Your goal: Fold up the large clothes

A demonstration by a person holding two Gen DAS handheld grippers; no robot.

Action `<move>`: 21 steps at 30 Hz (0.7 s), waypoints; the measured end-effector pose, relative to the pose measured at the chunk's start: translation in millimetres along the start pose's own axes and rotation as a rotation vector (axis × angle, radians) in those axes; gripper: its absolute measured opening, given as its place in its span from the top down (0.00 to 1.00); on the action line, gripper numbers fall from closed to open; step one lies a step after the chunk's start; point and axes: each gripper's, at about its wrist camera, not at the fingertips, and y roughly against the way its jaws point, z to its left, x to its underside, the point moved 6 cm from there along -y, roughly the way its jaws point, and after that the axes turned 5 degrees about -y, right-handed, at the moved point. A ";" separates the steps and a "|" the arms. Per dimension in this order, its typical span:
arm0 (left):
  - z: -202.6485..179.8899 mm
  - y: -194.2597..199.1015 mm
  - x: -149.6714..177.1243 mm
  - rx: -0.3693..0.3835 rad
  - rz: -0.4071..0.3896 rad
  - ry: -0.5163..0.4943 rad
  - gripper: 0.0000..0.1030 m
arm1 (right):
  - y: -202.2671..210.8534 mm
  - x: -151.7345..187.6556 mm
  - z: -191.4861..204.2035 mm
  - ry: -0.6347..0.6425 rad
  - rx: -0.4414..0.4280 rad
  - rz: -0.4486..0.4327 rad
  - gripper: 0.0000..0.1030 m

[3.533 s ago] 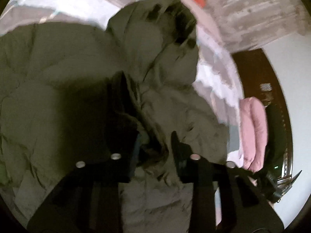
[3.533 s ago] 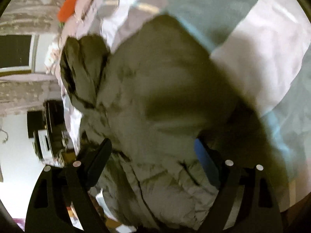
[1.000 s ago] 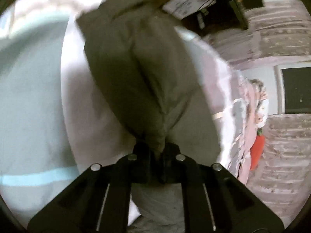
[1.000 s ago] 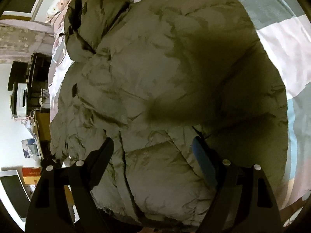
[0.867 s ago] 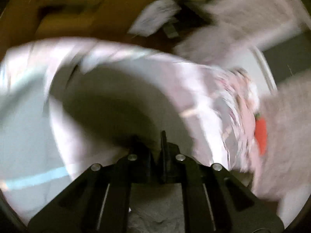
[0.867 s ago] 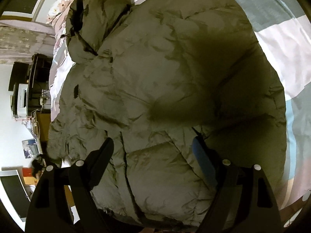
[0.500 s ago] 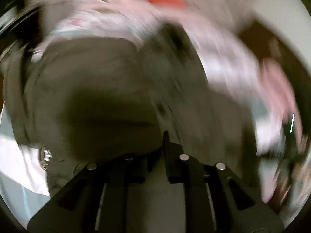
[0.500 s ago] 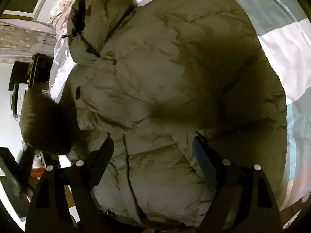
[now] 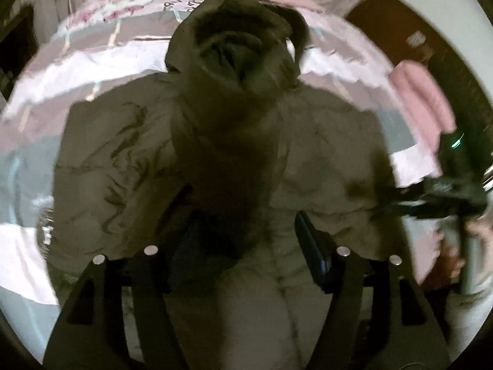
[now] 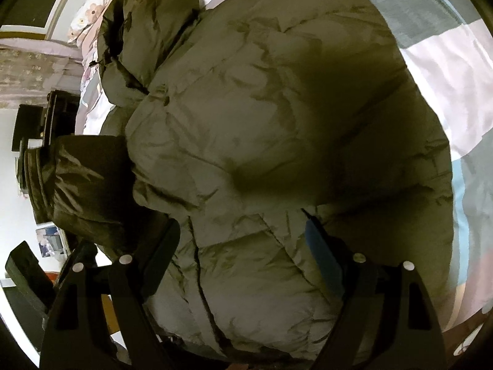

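The left gripper [image 9: 243,231], its jaws just opened and clear of the fabric, hangs over an olive puffer jacket [image 9: 323,160] spread on a patchwork bed [image 9: 101,58], hood [image 9: 234,46] toward the pillows. The right gripper [image 10: 243,240] hovers with jaws wide apart above the jacket's body. Only the right wrist view shows a sleeve [image 10: 83,185] folded in at the jacket's edge; only the left shows a pink cushion [image 9: 425,95].

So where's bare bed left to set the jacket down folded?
Bare bedspread shows beside the jacket's far side in the right wrist view, and between the hood and the pillows in the left. The jacket covers the middle; its sleeve crowds the near edge.
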 end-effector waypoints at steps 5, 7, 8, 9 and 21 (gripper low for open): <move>17.4 33.4 -12.1 0.185 -0.146 0.107 0.14 | 31.4 -12.1 2.1 -0.087 -0.156 -0.148 0.19; 40.1 41.5 -14.4 0.208 -0.194 0.214 0.13 | 47.3 -14.4 11.2 -0.064 -0.220 -0.216 0.19; 49.7 43.0 -12.8 0.212 -0.204 0.262 0.12 | 51.5 -14.7 15.7 -0.051 -0.245 -0.232 0.18; 68.1 41.4 -10.3 0.200 -0.204 0.351 0.11 | 55.3 -13.6 23.0 -0.028 -0.277 -0.242 0.17; 144.0 -43.3 38.1 0.003 0.131 0.634 0.13 | -28.6 31.4 74.1 0.229 -0.138 -0.045 0.13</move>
